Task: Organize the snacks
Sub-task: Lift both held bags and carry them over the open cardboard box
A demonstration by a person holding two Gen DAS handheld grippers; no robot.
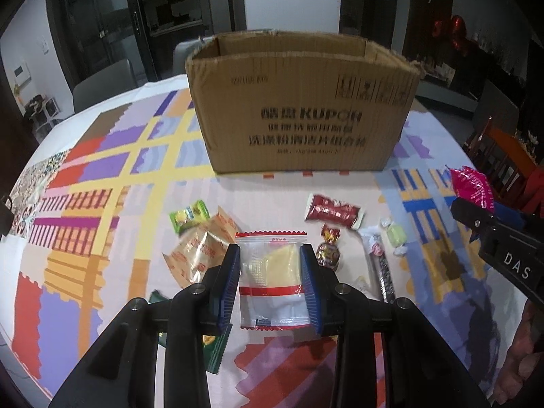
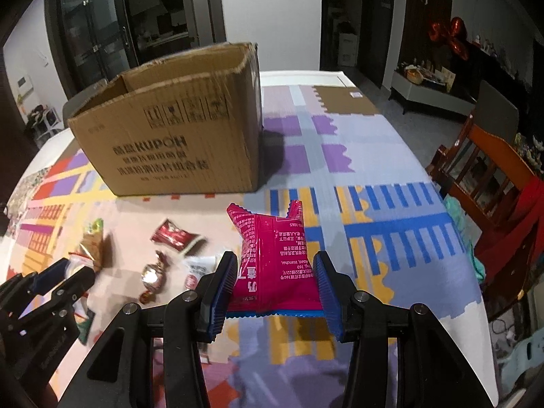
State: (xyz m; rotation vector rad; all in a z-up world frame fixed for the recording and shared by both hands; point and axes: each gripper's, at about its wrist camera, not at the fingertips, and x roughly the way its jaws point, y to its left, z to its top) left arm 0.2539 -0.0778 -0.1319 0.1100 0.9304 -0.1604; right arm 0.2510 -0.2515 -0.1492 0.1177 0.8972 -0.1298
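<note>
My left gripper (image 1: 270,255) is shut on a clear snack packet with red stripes (image 1: 270,282), held above the table. My right gripper (image 2: 275,263) is shut on a magenta snack packet (image 2: 272,255), also lifted off the cloth; that packet (image 1: 471,185) and gripper show at the right edge of the left wrist view. An open cardboard box (image 1: 302,108) stands behind, seen too in the right wrist view (image 2: 170,136). On the cloth lie a green candy (image 1: 188,216), an orange-printed clear wrapper (image 1: 200,248), a dark red packet (image 1: 335,210), a foil sweet (image 1: 328,250) and a pale green sweet (image 1: 396,238).
A patterned tablecloth (image 1: 102,183) covers the table. A dark green wrapper (image 1: 214,353) lies under the left gripper. The left gripper (image 2: 64,278) appears at the left of the right wrist view. A wooden chair (image 2: 493,176) stands beyond the table's right edge; grey chairs (image 1: 102,81) stand behind.
</note>
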